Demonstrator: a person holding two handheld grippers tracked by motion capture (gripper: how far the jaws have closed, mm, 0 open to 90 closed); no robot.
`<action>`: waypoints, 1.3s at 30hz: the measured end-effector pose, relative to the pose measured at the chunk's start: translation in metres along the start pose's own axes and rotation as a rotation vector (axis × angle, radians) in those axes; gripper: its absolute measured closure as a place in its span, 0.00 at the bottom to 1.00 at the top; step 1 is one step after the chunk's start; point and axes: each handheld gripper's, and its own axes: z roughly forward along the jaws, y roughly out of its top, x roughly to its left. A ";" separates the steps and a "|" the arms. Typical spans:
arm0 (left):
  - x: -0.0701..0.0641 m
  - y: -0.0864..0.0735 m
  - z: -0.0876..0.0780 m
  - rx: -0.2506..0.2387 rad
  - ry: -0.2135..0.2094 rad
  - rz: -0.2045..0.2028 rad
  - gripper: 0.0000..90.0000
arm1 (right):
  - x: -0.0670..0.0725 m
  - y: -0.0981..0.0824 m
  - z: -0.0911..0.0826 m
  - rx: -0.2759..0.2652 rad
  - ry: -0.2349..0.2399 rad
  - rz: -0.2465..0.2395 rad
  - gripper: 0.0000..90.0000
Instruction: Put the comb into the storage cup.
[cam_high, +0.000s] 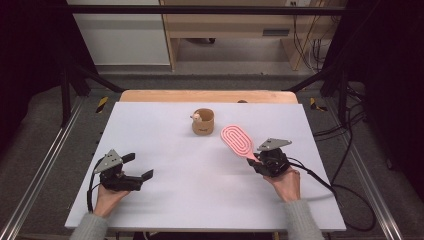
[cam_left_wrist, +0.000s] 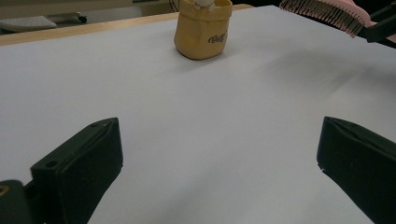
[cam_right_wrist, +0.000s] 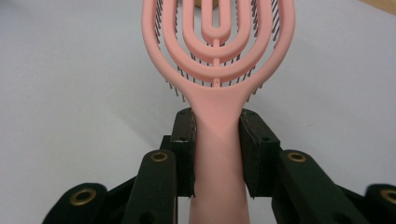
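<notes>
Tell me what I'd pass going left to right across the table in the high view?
Left gripper, fingers spread wide → tan cup with a small figure inside → pink hairbrush → right gripper, shut on the brush's handle.

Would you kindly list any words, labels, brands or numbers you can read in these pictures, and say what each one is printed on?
Dark print on the side of the tan cup: too blurred and small to read; it looks like one short word.
Pink hairbrush, held by the handle in the right tool: no text visible.
White table: no text visible.
Left tool: no marking visible.
</notes>
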 end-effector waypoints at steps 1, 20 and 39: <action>-0.001 0.000 0.000 0.001 -0.001 -0.001 0.00 | 0.000 0.000 0.000 -0.007 -0.002 -0.002 0.77; -0.011 0.006 0.004 -0.009 -0.025 -0.018 0.00 | 0.007 0.003 -0.006 -0.066 0.017 -0.023 0.77; -0.025 0.016 0.013 -0.018 -0.044 -0.042 0.00 | 0.012 0.005 -0.009 -0.116 0.028 -0.034 0.77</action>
